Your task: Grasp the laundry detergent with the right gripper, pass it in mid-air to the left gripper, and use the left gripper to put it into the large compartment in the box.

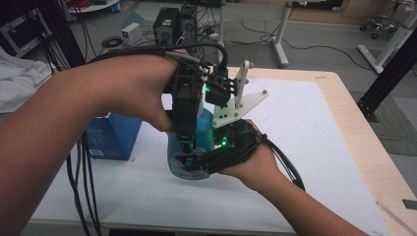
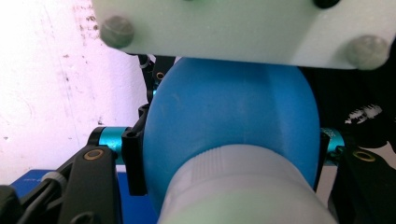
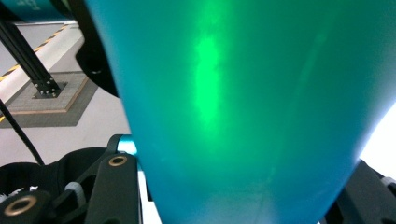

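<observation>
Bottle: a blue plastic bottle (image 1: 189,147) stands upright near the middle of the table (image 1: 305,147), with both grippers on it.
Bottle top: in the left gripper view a pale ribbed cap or neck (image 2: 243,186) sits at the near end of the bottle's rounded blue body (image 2: 233,112).
Left gripper: the left gripper (image 1: 186,140) comes down from above, pointing at the table, and its jaws are clamped on the upper part of the bottle; its own view shows the black pads pressed against the bottle at both sides.
Left hand: the left hand (image 1: 128,88) grasps that gripper's body, the forearm entering from the lower left of the high view.
Right gripper: the right gripper (image 1: 196,164) reaches in low from the right and holds the bottle's lower body between its jaws; in its own view the blue wall (image 3: 233,107) fills the space between them, lit by a green glow.
Right hand: the right hand (image 1: 253,164) lies just right of the bottle, close to the table.
Box: a blue box (image 1: 115,135) stands on the table just left of the bottle.
Plate: the right gripper's white three-cornered plate (image 1: 238,101) rises behind the bottle.
</observation>
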`<state>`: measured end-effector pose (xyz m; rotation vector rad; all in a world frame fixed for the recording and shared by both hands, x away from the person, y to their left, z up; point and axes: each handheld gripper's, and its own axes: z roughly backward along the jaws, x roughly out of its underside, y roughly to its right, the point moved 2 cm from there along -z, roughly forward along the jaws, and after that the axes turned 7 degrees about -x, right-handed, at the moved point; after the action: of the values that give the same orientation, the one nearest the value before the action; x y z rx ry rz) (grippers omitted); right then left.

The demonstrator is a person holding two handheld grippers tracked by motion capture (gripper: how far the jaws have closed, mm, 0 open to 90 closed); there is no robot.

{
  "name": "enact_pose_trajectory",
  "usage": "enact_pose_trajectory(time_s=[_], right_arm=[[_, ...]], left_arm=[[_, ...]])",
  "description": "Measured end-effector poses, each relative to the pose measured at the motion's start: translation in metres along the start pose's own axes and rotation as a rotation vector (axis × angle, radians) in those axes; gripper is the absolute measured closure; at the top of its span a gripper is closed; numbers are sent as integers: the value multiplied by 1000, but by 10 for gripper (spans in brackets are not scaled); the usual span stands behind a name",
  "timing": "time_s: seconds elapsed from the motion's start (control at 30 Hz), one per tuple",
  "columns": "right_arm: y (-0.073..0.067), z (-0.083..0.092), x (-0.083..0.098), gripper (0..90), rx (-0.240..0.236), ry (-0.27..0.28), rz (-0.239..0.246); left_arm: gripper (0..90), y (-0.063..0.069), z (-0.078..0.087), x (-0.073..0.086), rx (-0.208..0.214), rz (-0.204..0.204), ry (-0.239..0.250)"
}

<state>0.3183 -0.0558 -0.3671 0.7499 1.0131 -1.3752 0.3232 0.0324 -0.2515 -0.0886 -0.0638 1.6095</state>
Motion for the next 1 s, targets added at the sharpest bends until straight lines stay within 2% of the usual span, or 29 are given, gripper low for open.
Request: enact_pose_trajectory(time_s=[0.1,0.2,0.27,0.3,0.33,0.4,0.47,0.57,0.73,0.77,0.83,1.0], right_arm=[[-1,-2,1,451,-7,-6,2],[-2,-2,1,431,-18,3,4],[-2,1,1,359,0,11,16],[-1,3,1,330,2,17,5],[-1,3,1,330,2,17,5],[2,10,4,292,-6,12,-2],[1,12,6,285,2,-3,5],[2,22,9,231,19,-13,7],[5,34,9,225,40,-15,4],[7,40,10,196,47,-18,0],[7,42,10,192,56,-21,0],[9,51,10,172,63,-42,-8]], left_arm=[[384,3,-1,0,-1,5,-40],[385,3,2,0,2,15,-30],[386,2,4,1,6,21,-19],[386,1,5,3,11,36,-18],[386,1,5,3,11,36,-18],[386,0,7,7,13,56,-21],[386,-1,7,8,11,51,-22],[386,-4,8,14,12,71,-31],[386,-6,11,18,6,84,-37],[385,-7,14,21,4,101,-33],[385,-9,16,22,0,94,-34],[385,-13,22,27,-10,114,-37]])
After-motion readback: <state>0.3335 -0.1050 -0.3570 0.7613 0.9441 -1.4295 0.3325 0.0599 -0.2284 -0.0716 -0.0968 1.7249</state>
